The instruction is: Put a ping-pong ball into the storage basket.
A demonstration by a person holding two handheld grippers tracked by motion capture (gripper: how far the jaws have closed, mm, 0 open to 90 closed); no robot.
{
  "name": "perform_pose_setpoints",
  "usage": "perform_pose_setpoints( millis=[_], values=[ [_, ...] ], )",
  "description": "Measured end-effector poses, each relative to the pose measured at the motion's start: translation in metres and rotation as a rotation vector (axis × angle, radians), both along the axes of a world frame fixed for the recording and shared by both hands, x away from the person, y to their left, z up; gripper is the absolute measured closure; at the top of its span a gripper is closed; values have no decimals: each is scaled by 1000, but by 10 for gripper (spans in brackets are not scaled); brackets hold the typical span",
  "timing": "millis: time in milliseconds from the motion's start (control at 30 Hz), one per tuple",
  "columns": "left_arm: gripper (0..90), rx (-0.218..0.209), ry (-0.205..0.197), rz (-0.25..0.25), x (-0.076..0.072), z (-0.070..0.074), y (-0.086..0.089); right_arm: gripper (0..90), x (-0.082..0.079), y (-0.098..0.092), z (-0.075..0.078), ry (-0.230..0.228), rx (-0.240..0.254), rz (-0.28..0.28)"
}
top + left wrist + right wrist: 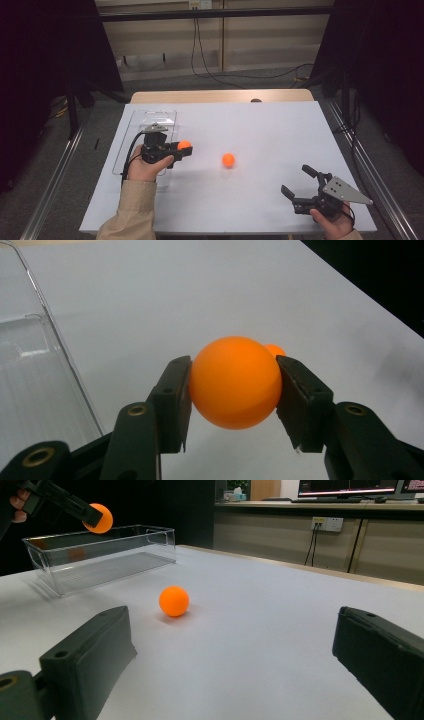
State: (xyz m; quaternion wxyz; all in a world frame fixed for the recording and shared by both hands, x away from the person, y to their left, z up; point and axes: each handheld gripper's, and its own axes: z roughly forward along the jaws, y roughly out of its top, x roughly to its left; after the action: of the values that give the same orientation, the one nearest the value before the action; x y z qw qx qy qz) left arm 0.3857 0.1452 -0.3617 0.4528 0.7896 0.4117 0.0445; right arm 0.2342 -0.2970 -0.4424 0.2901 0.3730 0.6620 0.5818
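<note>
My left gripper (183, 148) is shut on an orange ball (184, 145), held above the white table just right of a clear plastic tray (131, 141). In the left gripper view both black pads press the held ball (235, 382) from the sides. A second orange ball (228, 159) rests on the table near the middle; it peeks out behind the held one (274, 349) and lies ahead of my right gripper (174, 601). My right gripper (299, 180) stands open near the table's front right, its jaws wide apart with nothing between them. From there the held ball (99, 518) hangs over the tray (100, 560).
The white table sheet (280, 130) runs to a wooden edge at the back. Dark curtains and metal rails flank both sides. Cables hang down the wall behind the table. A person's sleeve (132, 210) reaches in from the front left.
</note>
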Motion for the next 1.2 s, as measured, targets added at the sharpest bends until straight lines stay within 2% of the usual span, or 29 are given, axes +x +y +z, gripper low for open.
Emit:
perform_pose_setpoints(
  millis=[700, 1200],
  values=[
    [509, -18, -7, 22, 0, 3, 7, 22, 1, 0, 0, 4, 1, 0],
    [509, -16, -10, 39, 2, 3, 14, 22, 0, 0, 0, 3, -1, 1]
  ],
)
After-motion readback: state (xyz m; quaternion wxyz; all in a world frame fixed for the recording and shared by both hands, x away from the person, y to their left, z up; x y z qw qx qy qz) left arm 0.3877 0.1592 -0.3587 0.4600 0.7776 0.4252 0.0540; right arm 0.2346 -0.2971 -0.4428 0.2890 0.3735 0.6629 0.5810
